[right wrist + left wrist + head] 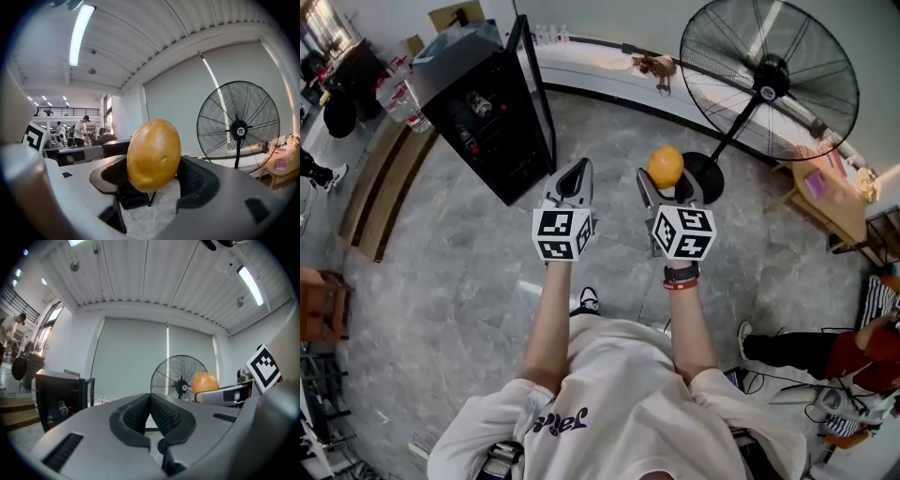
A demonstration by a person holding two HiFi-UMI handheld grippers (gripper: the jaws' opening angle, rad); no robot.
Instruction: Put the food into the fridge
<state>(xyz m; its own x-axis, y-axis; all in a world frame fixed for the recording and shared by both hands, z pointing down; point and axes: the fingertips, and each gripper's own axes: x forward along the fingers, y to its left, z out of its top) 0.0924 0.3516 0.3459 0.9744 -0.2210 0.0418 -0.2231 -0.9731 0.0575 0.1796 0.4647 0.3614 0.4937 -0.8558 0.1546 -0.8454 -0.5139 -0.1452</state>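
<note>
A smooth orange-yellow fruit [666, 166] sits clamped between the jaws of my right gripper [666, 180], which is shut on it. The same fruit [153, 154] fills the middle of the right gripper view. The small black fridge [487, 117] stands on the floor to the front left with its door [534, 89] swung open; bottles show on its shelves. My left gripper [575, 178] is held level beside the right one, shut with nothing between its pads [161, 412]. From the left gripper view the fridge [58, 401] shows at the left and the fruit [205, 382] at the right.
A large black pedestal fan [769, 80] stands just beyond the right gripper. A low wooden table [827, 192] is at the right. A white ledge [600, 61] runs along the back wall. A seated person's leg [787, 349] is at the lower right.
</note>
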